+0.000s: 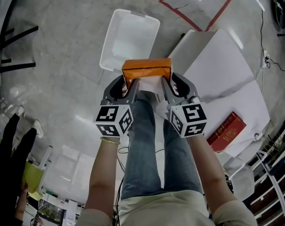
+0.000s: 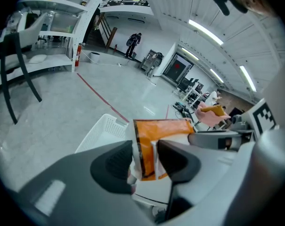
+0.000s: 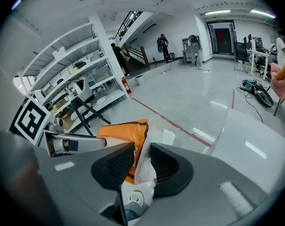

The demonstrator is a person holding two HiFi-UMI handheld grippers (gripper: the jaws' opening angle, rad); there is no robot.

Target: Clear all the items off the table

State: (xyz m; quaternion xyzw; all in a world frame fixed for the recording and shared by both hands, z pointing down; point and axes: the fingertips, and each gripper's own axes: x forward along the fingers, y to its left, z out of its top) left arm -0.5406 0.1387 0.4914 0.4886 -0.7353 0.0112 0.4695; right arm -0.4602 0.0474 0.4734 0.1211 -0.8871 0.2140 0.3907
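Observation:
An orange and white snack bag [image 1: 147, 69] hangs in the air between both grippers, above the near edge of a white plastic basket [image 1: 128, 36] on the floor. My left gripper [image 1: 131, 84] is shut on the bag's left end [image 2: 147, 149]. My right gripper [image 1: 165, 84] is shut on its right end [image 3: 135, 159]. The white basket [image 2: 102, 131] shows just beyond the bag in the left gripper view. A red book [image 1: 225, 132] lies on the white table [image 1: 227, 74] to the right.
The white table stands to the right of my legs, its near corner beside the basket. Black chair legs [image 1: 12, 51] stand at far left. A white chair [image 1: 243, 182] and shelving are at lower right. A red line [image 1: 166, 6] crosses the grey floor beyond the basket.

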